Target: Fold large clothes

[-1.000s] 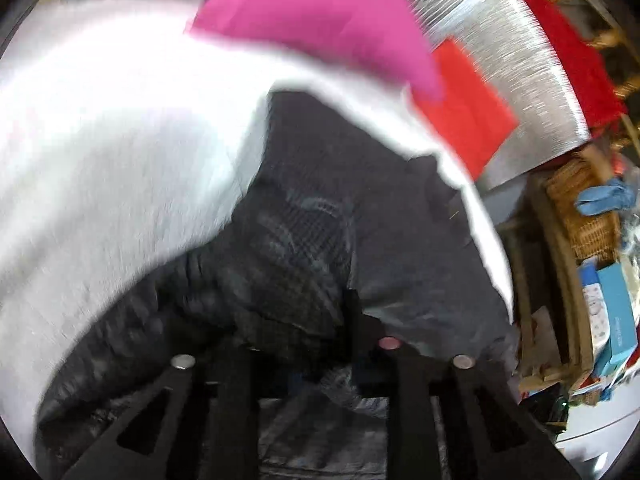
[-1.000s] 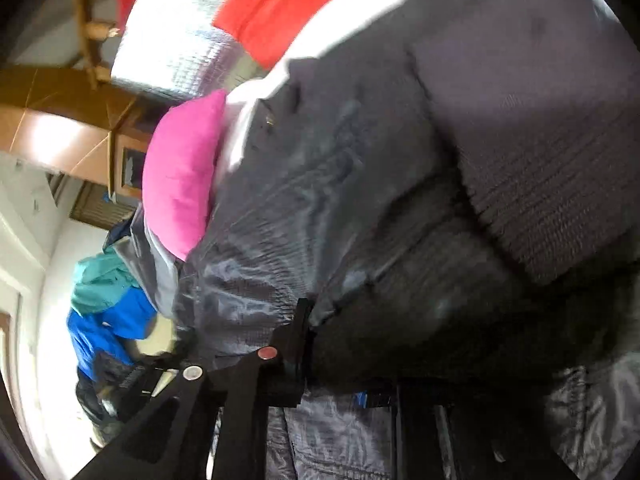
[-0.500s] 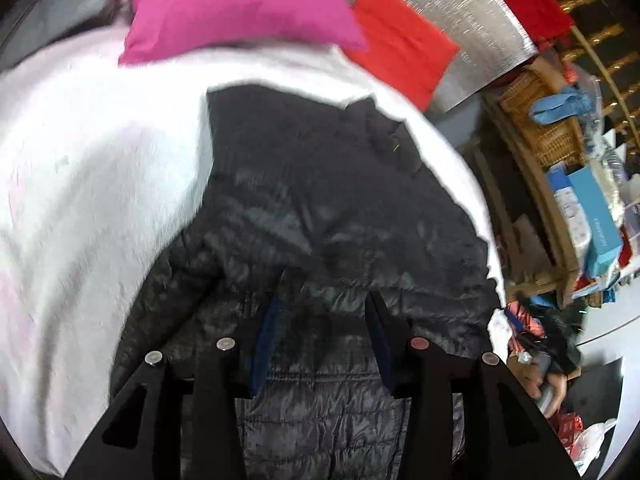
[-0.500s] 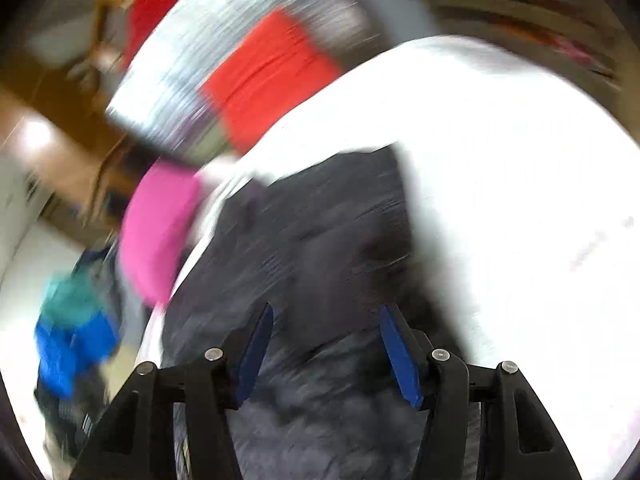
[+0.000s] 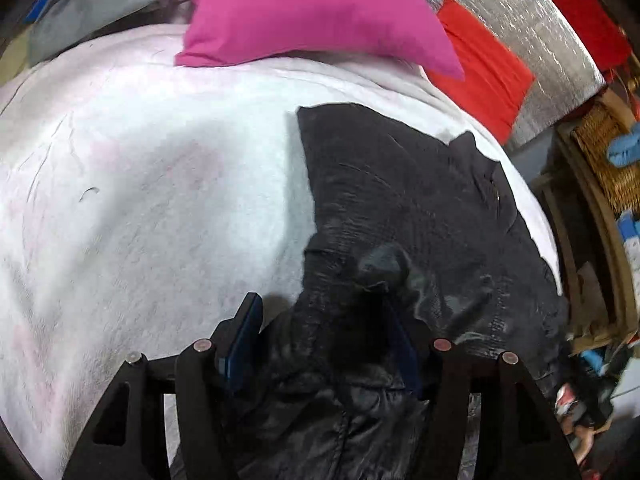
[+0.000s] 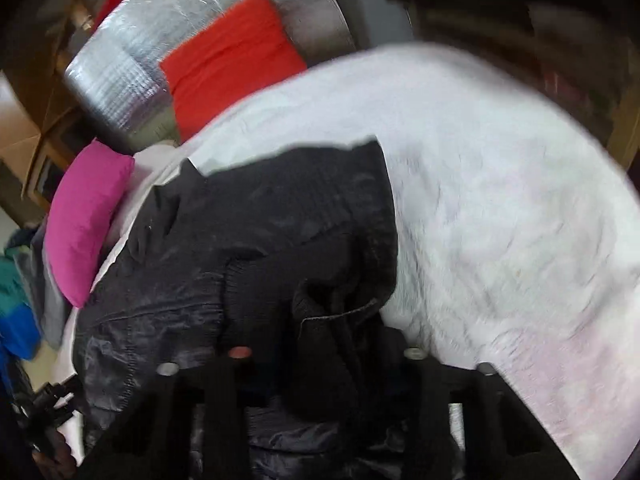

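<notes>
**Black jacket lies along one side of the white bed cover, both grippers over its near end**

A black jacket [image 5: 404, 216] with a shiny quilted body and ribbed knit parts lies on a white fleecy bed cover [image 5: 152, 200], close to that cover's right edge as the left wrist view shows it, with its far end pointing toward the pillows. A bare stretch of cover separates it from the pink pillow [image 5: 304, 12] at the head edge. A red cushion [image 5: 484, 64] leans against a silver quilted bolster [image 5: 520, 20] just beyond the cover's far right corner.

The left gripper [image 5: 324, 344] has its jaws apart and opening. A bunched fold of the jacket rises between them; the blue pad on the left stands clear of the cloth, while the other pad is mostly hidden behind the fabric.

The right gripper [image 6: 324, 360] is closing on a dark ribbed knit fold [image 6: 320, 320] of the jacket. The cloth fills the gap and hides both pads, so a firm grip cannot be told. This view is blurred.
</notes>
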The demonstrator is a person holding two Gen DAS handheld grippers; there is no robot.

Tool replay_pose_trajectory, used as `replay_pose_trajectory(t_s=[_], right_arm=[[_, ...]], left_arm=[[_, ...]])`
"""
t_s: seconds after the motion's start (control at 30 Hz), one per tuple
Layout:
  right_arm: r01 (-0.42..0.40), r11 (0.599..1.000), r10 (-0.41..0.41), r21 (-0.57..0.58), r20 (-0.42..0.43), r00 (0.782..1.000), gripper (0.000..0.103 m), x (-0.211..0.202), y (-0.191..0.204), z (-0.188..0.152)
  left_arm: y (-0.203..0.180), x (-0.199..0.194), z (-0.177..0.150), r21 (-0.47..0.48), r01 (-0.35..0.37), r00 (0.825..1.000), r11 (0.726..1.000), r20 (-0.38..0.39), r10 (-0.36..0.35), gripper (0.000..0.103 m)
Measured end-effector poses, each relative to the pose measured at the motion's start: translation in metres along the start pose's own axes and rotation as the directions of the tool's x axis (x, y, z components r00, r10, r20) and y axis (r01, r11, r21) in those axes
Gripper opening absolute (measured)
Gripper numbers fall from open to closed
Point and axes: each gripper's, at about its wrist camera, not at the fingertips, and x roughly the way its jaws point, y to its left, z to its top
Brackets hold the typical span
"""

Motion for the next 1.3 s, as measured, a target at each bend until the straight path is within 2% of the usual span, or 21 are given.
replay_pose_trajectory(t_s=[0.1,0.17,0.23,0.33,0.37,0.4,0.43,0.6,0.77,0.93,1.07,1.17,1.23,1.3], right_arm=[[-0.036,0.999,0.035,0.016,0.079,0.996,0.028,-0.017,-0.001,0.003],[-0.006,1.000,0.006,0.016,0.035,0.999,0.028,-0.003,-0.006,0.004],[0.018,0.999,-0.015,0.045,-0.066,0.998,0.030,0.023,-0.013,-0.001],[-0.018,0.995,0.026,0.100,-0.076,0.997,0.039,0.019,-0.021,0.004],[-0.027,0.993,0.037,0.117,-0.077,0.996,0.050,0.013,-0.024,0.005],[-0.052,0.988,0.062,0.143,-0.067,0.996,0.065,0.004,-0.026,0.006],[-0.071,0.986,0.080,0.152,-0.053,0.995,0.069,-0.003,-0.029,0.006],[-0.093,0.990,0.095,0.110,-0.016,0.995,0.070,-0.038,-0.044,-0.004],[-0.105,0.990,0.103,0.094,0.018,0.994,0.070,-0.075,-0.062,-0.029],[-0.125,0.990,0.124,0.071,0.031,0.992,0.070,-0.123,-0.082,-0.071],[-0.128,0.990,0.129,0.063,-0.018,0.991,0.070,-0.152,-0.103,-0.115],[-0.117,0.993,0.120,0.031,-0.128,0.984,0.070,-0.160,-0.113,-0.149],[-0.125,0.992,0.121,-0.006,-0.195,0.973,0.070,-0.162,-0.115,-0.172],[-0.141,0.990,0.129,-0.024,-0.273,0.953,0.071,-0.156,-0.116,-0.191]], left_arm=[[-0.020,-0.005,-0.006,0.083,-0.034,0.998,0.996,0.061,0.029,0.062],[-0.022,0.001,-0.013,0.112,-0.091,0.994,0.990,0.067,0.084,0.062],[-0.019,0.012,-0.013,0.100,-0.097,0.995,0.990,0.024,0.095,0.063],[-0.014,0.015,-0.012,0.079,-0.081,0.997,0.994,0.006,0.080,0.065],[-0.015,0.013,-0.013,0.081,-0.081,0.997,0.993,0.009,0.081,0.065],[-0.015,0.010,-0.014,0.086,-0.082,0.997,0.993,0.016,0.080,0.064],[-0.015,0.003,-0.016,0.098,-0.083,0.996,0.992,0.024,0.081,0.064],[-0.011,-0.034,-0.037,0.156,-0.073,0.995,0.985,0.074,0.062,0.064],[-0.008,-0.070,-0.066,0.232,-0.097,0.986,0.968,0.153,0.062,0.064],[0.012,-0.101,-0.109,0.273,-0.134,0.982,0.953,0.169,0.090,0.065],[0.039,-0.123,-0.151,0.245,-0.127,0.986,0.961,0.140,0.095,0.068],[0.062,-0.127,-0.186,0.183,-0.086,0.995,0.979,0.058,0.076,0.070],[0.073,-0.124,-0.209,0.140,-0.056,0.998,0.989,-0.020,0.060,0.070],[0.077,-0.123,-0.225,0.124,-0.047,0.997,0.991,-0.062,0.056,0.070]])
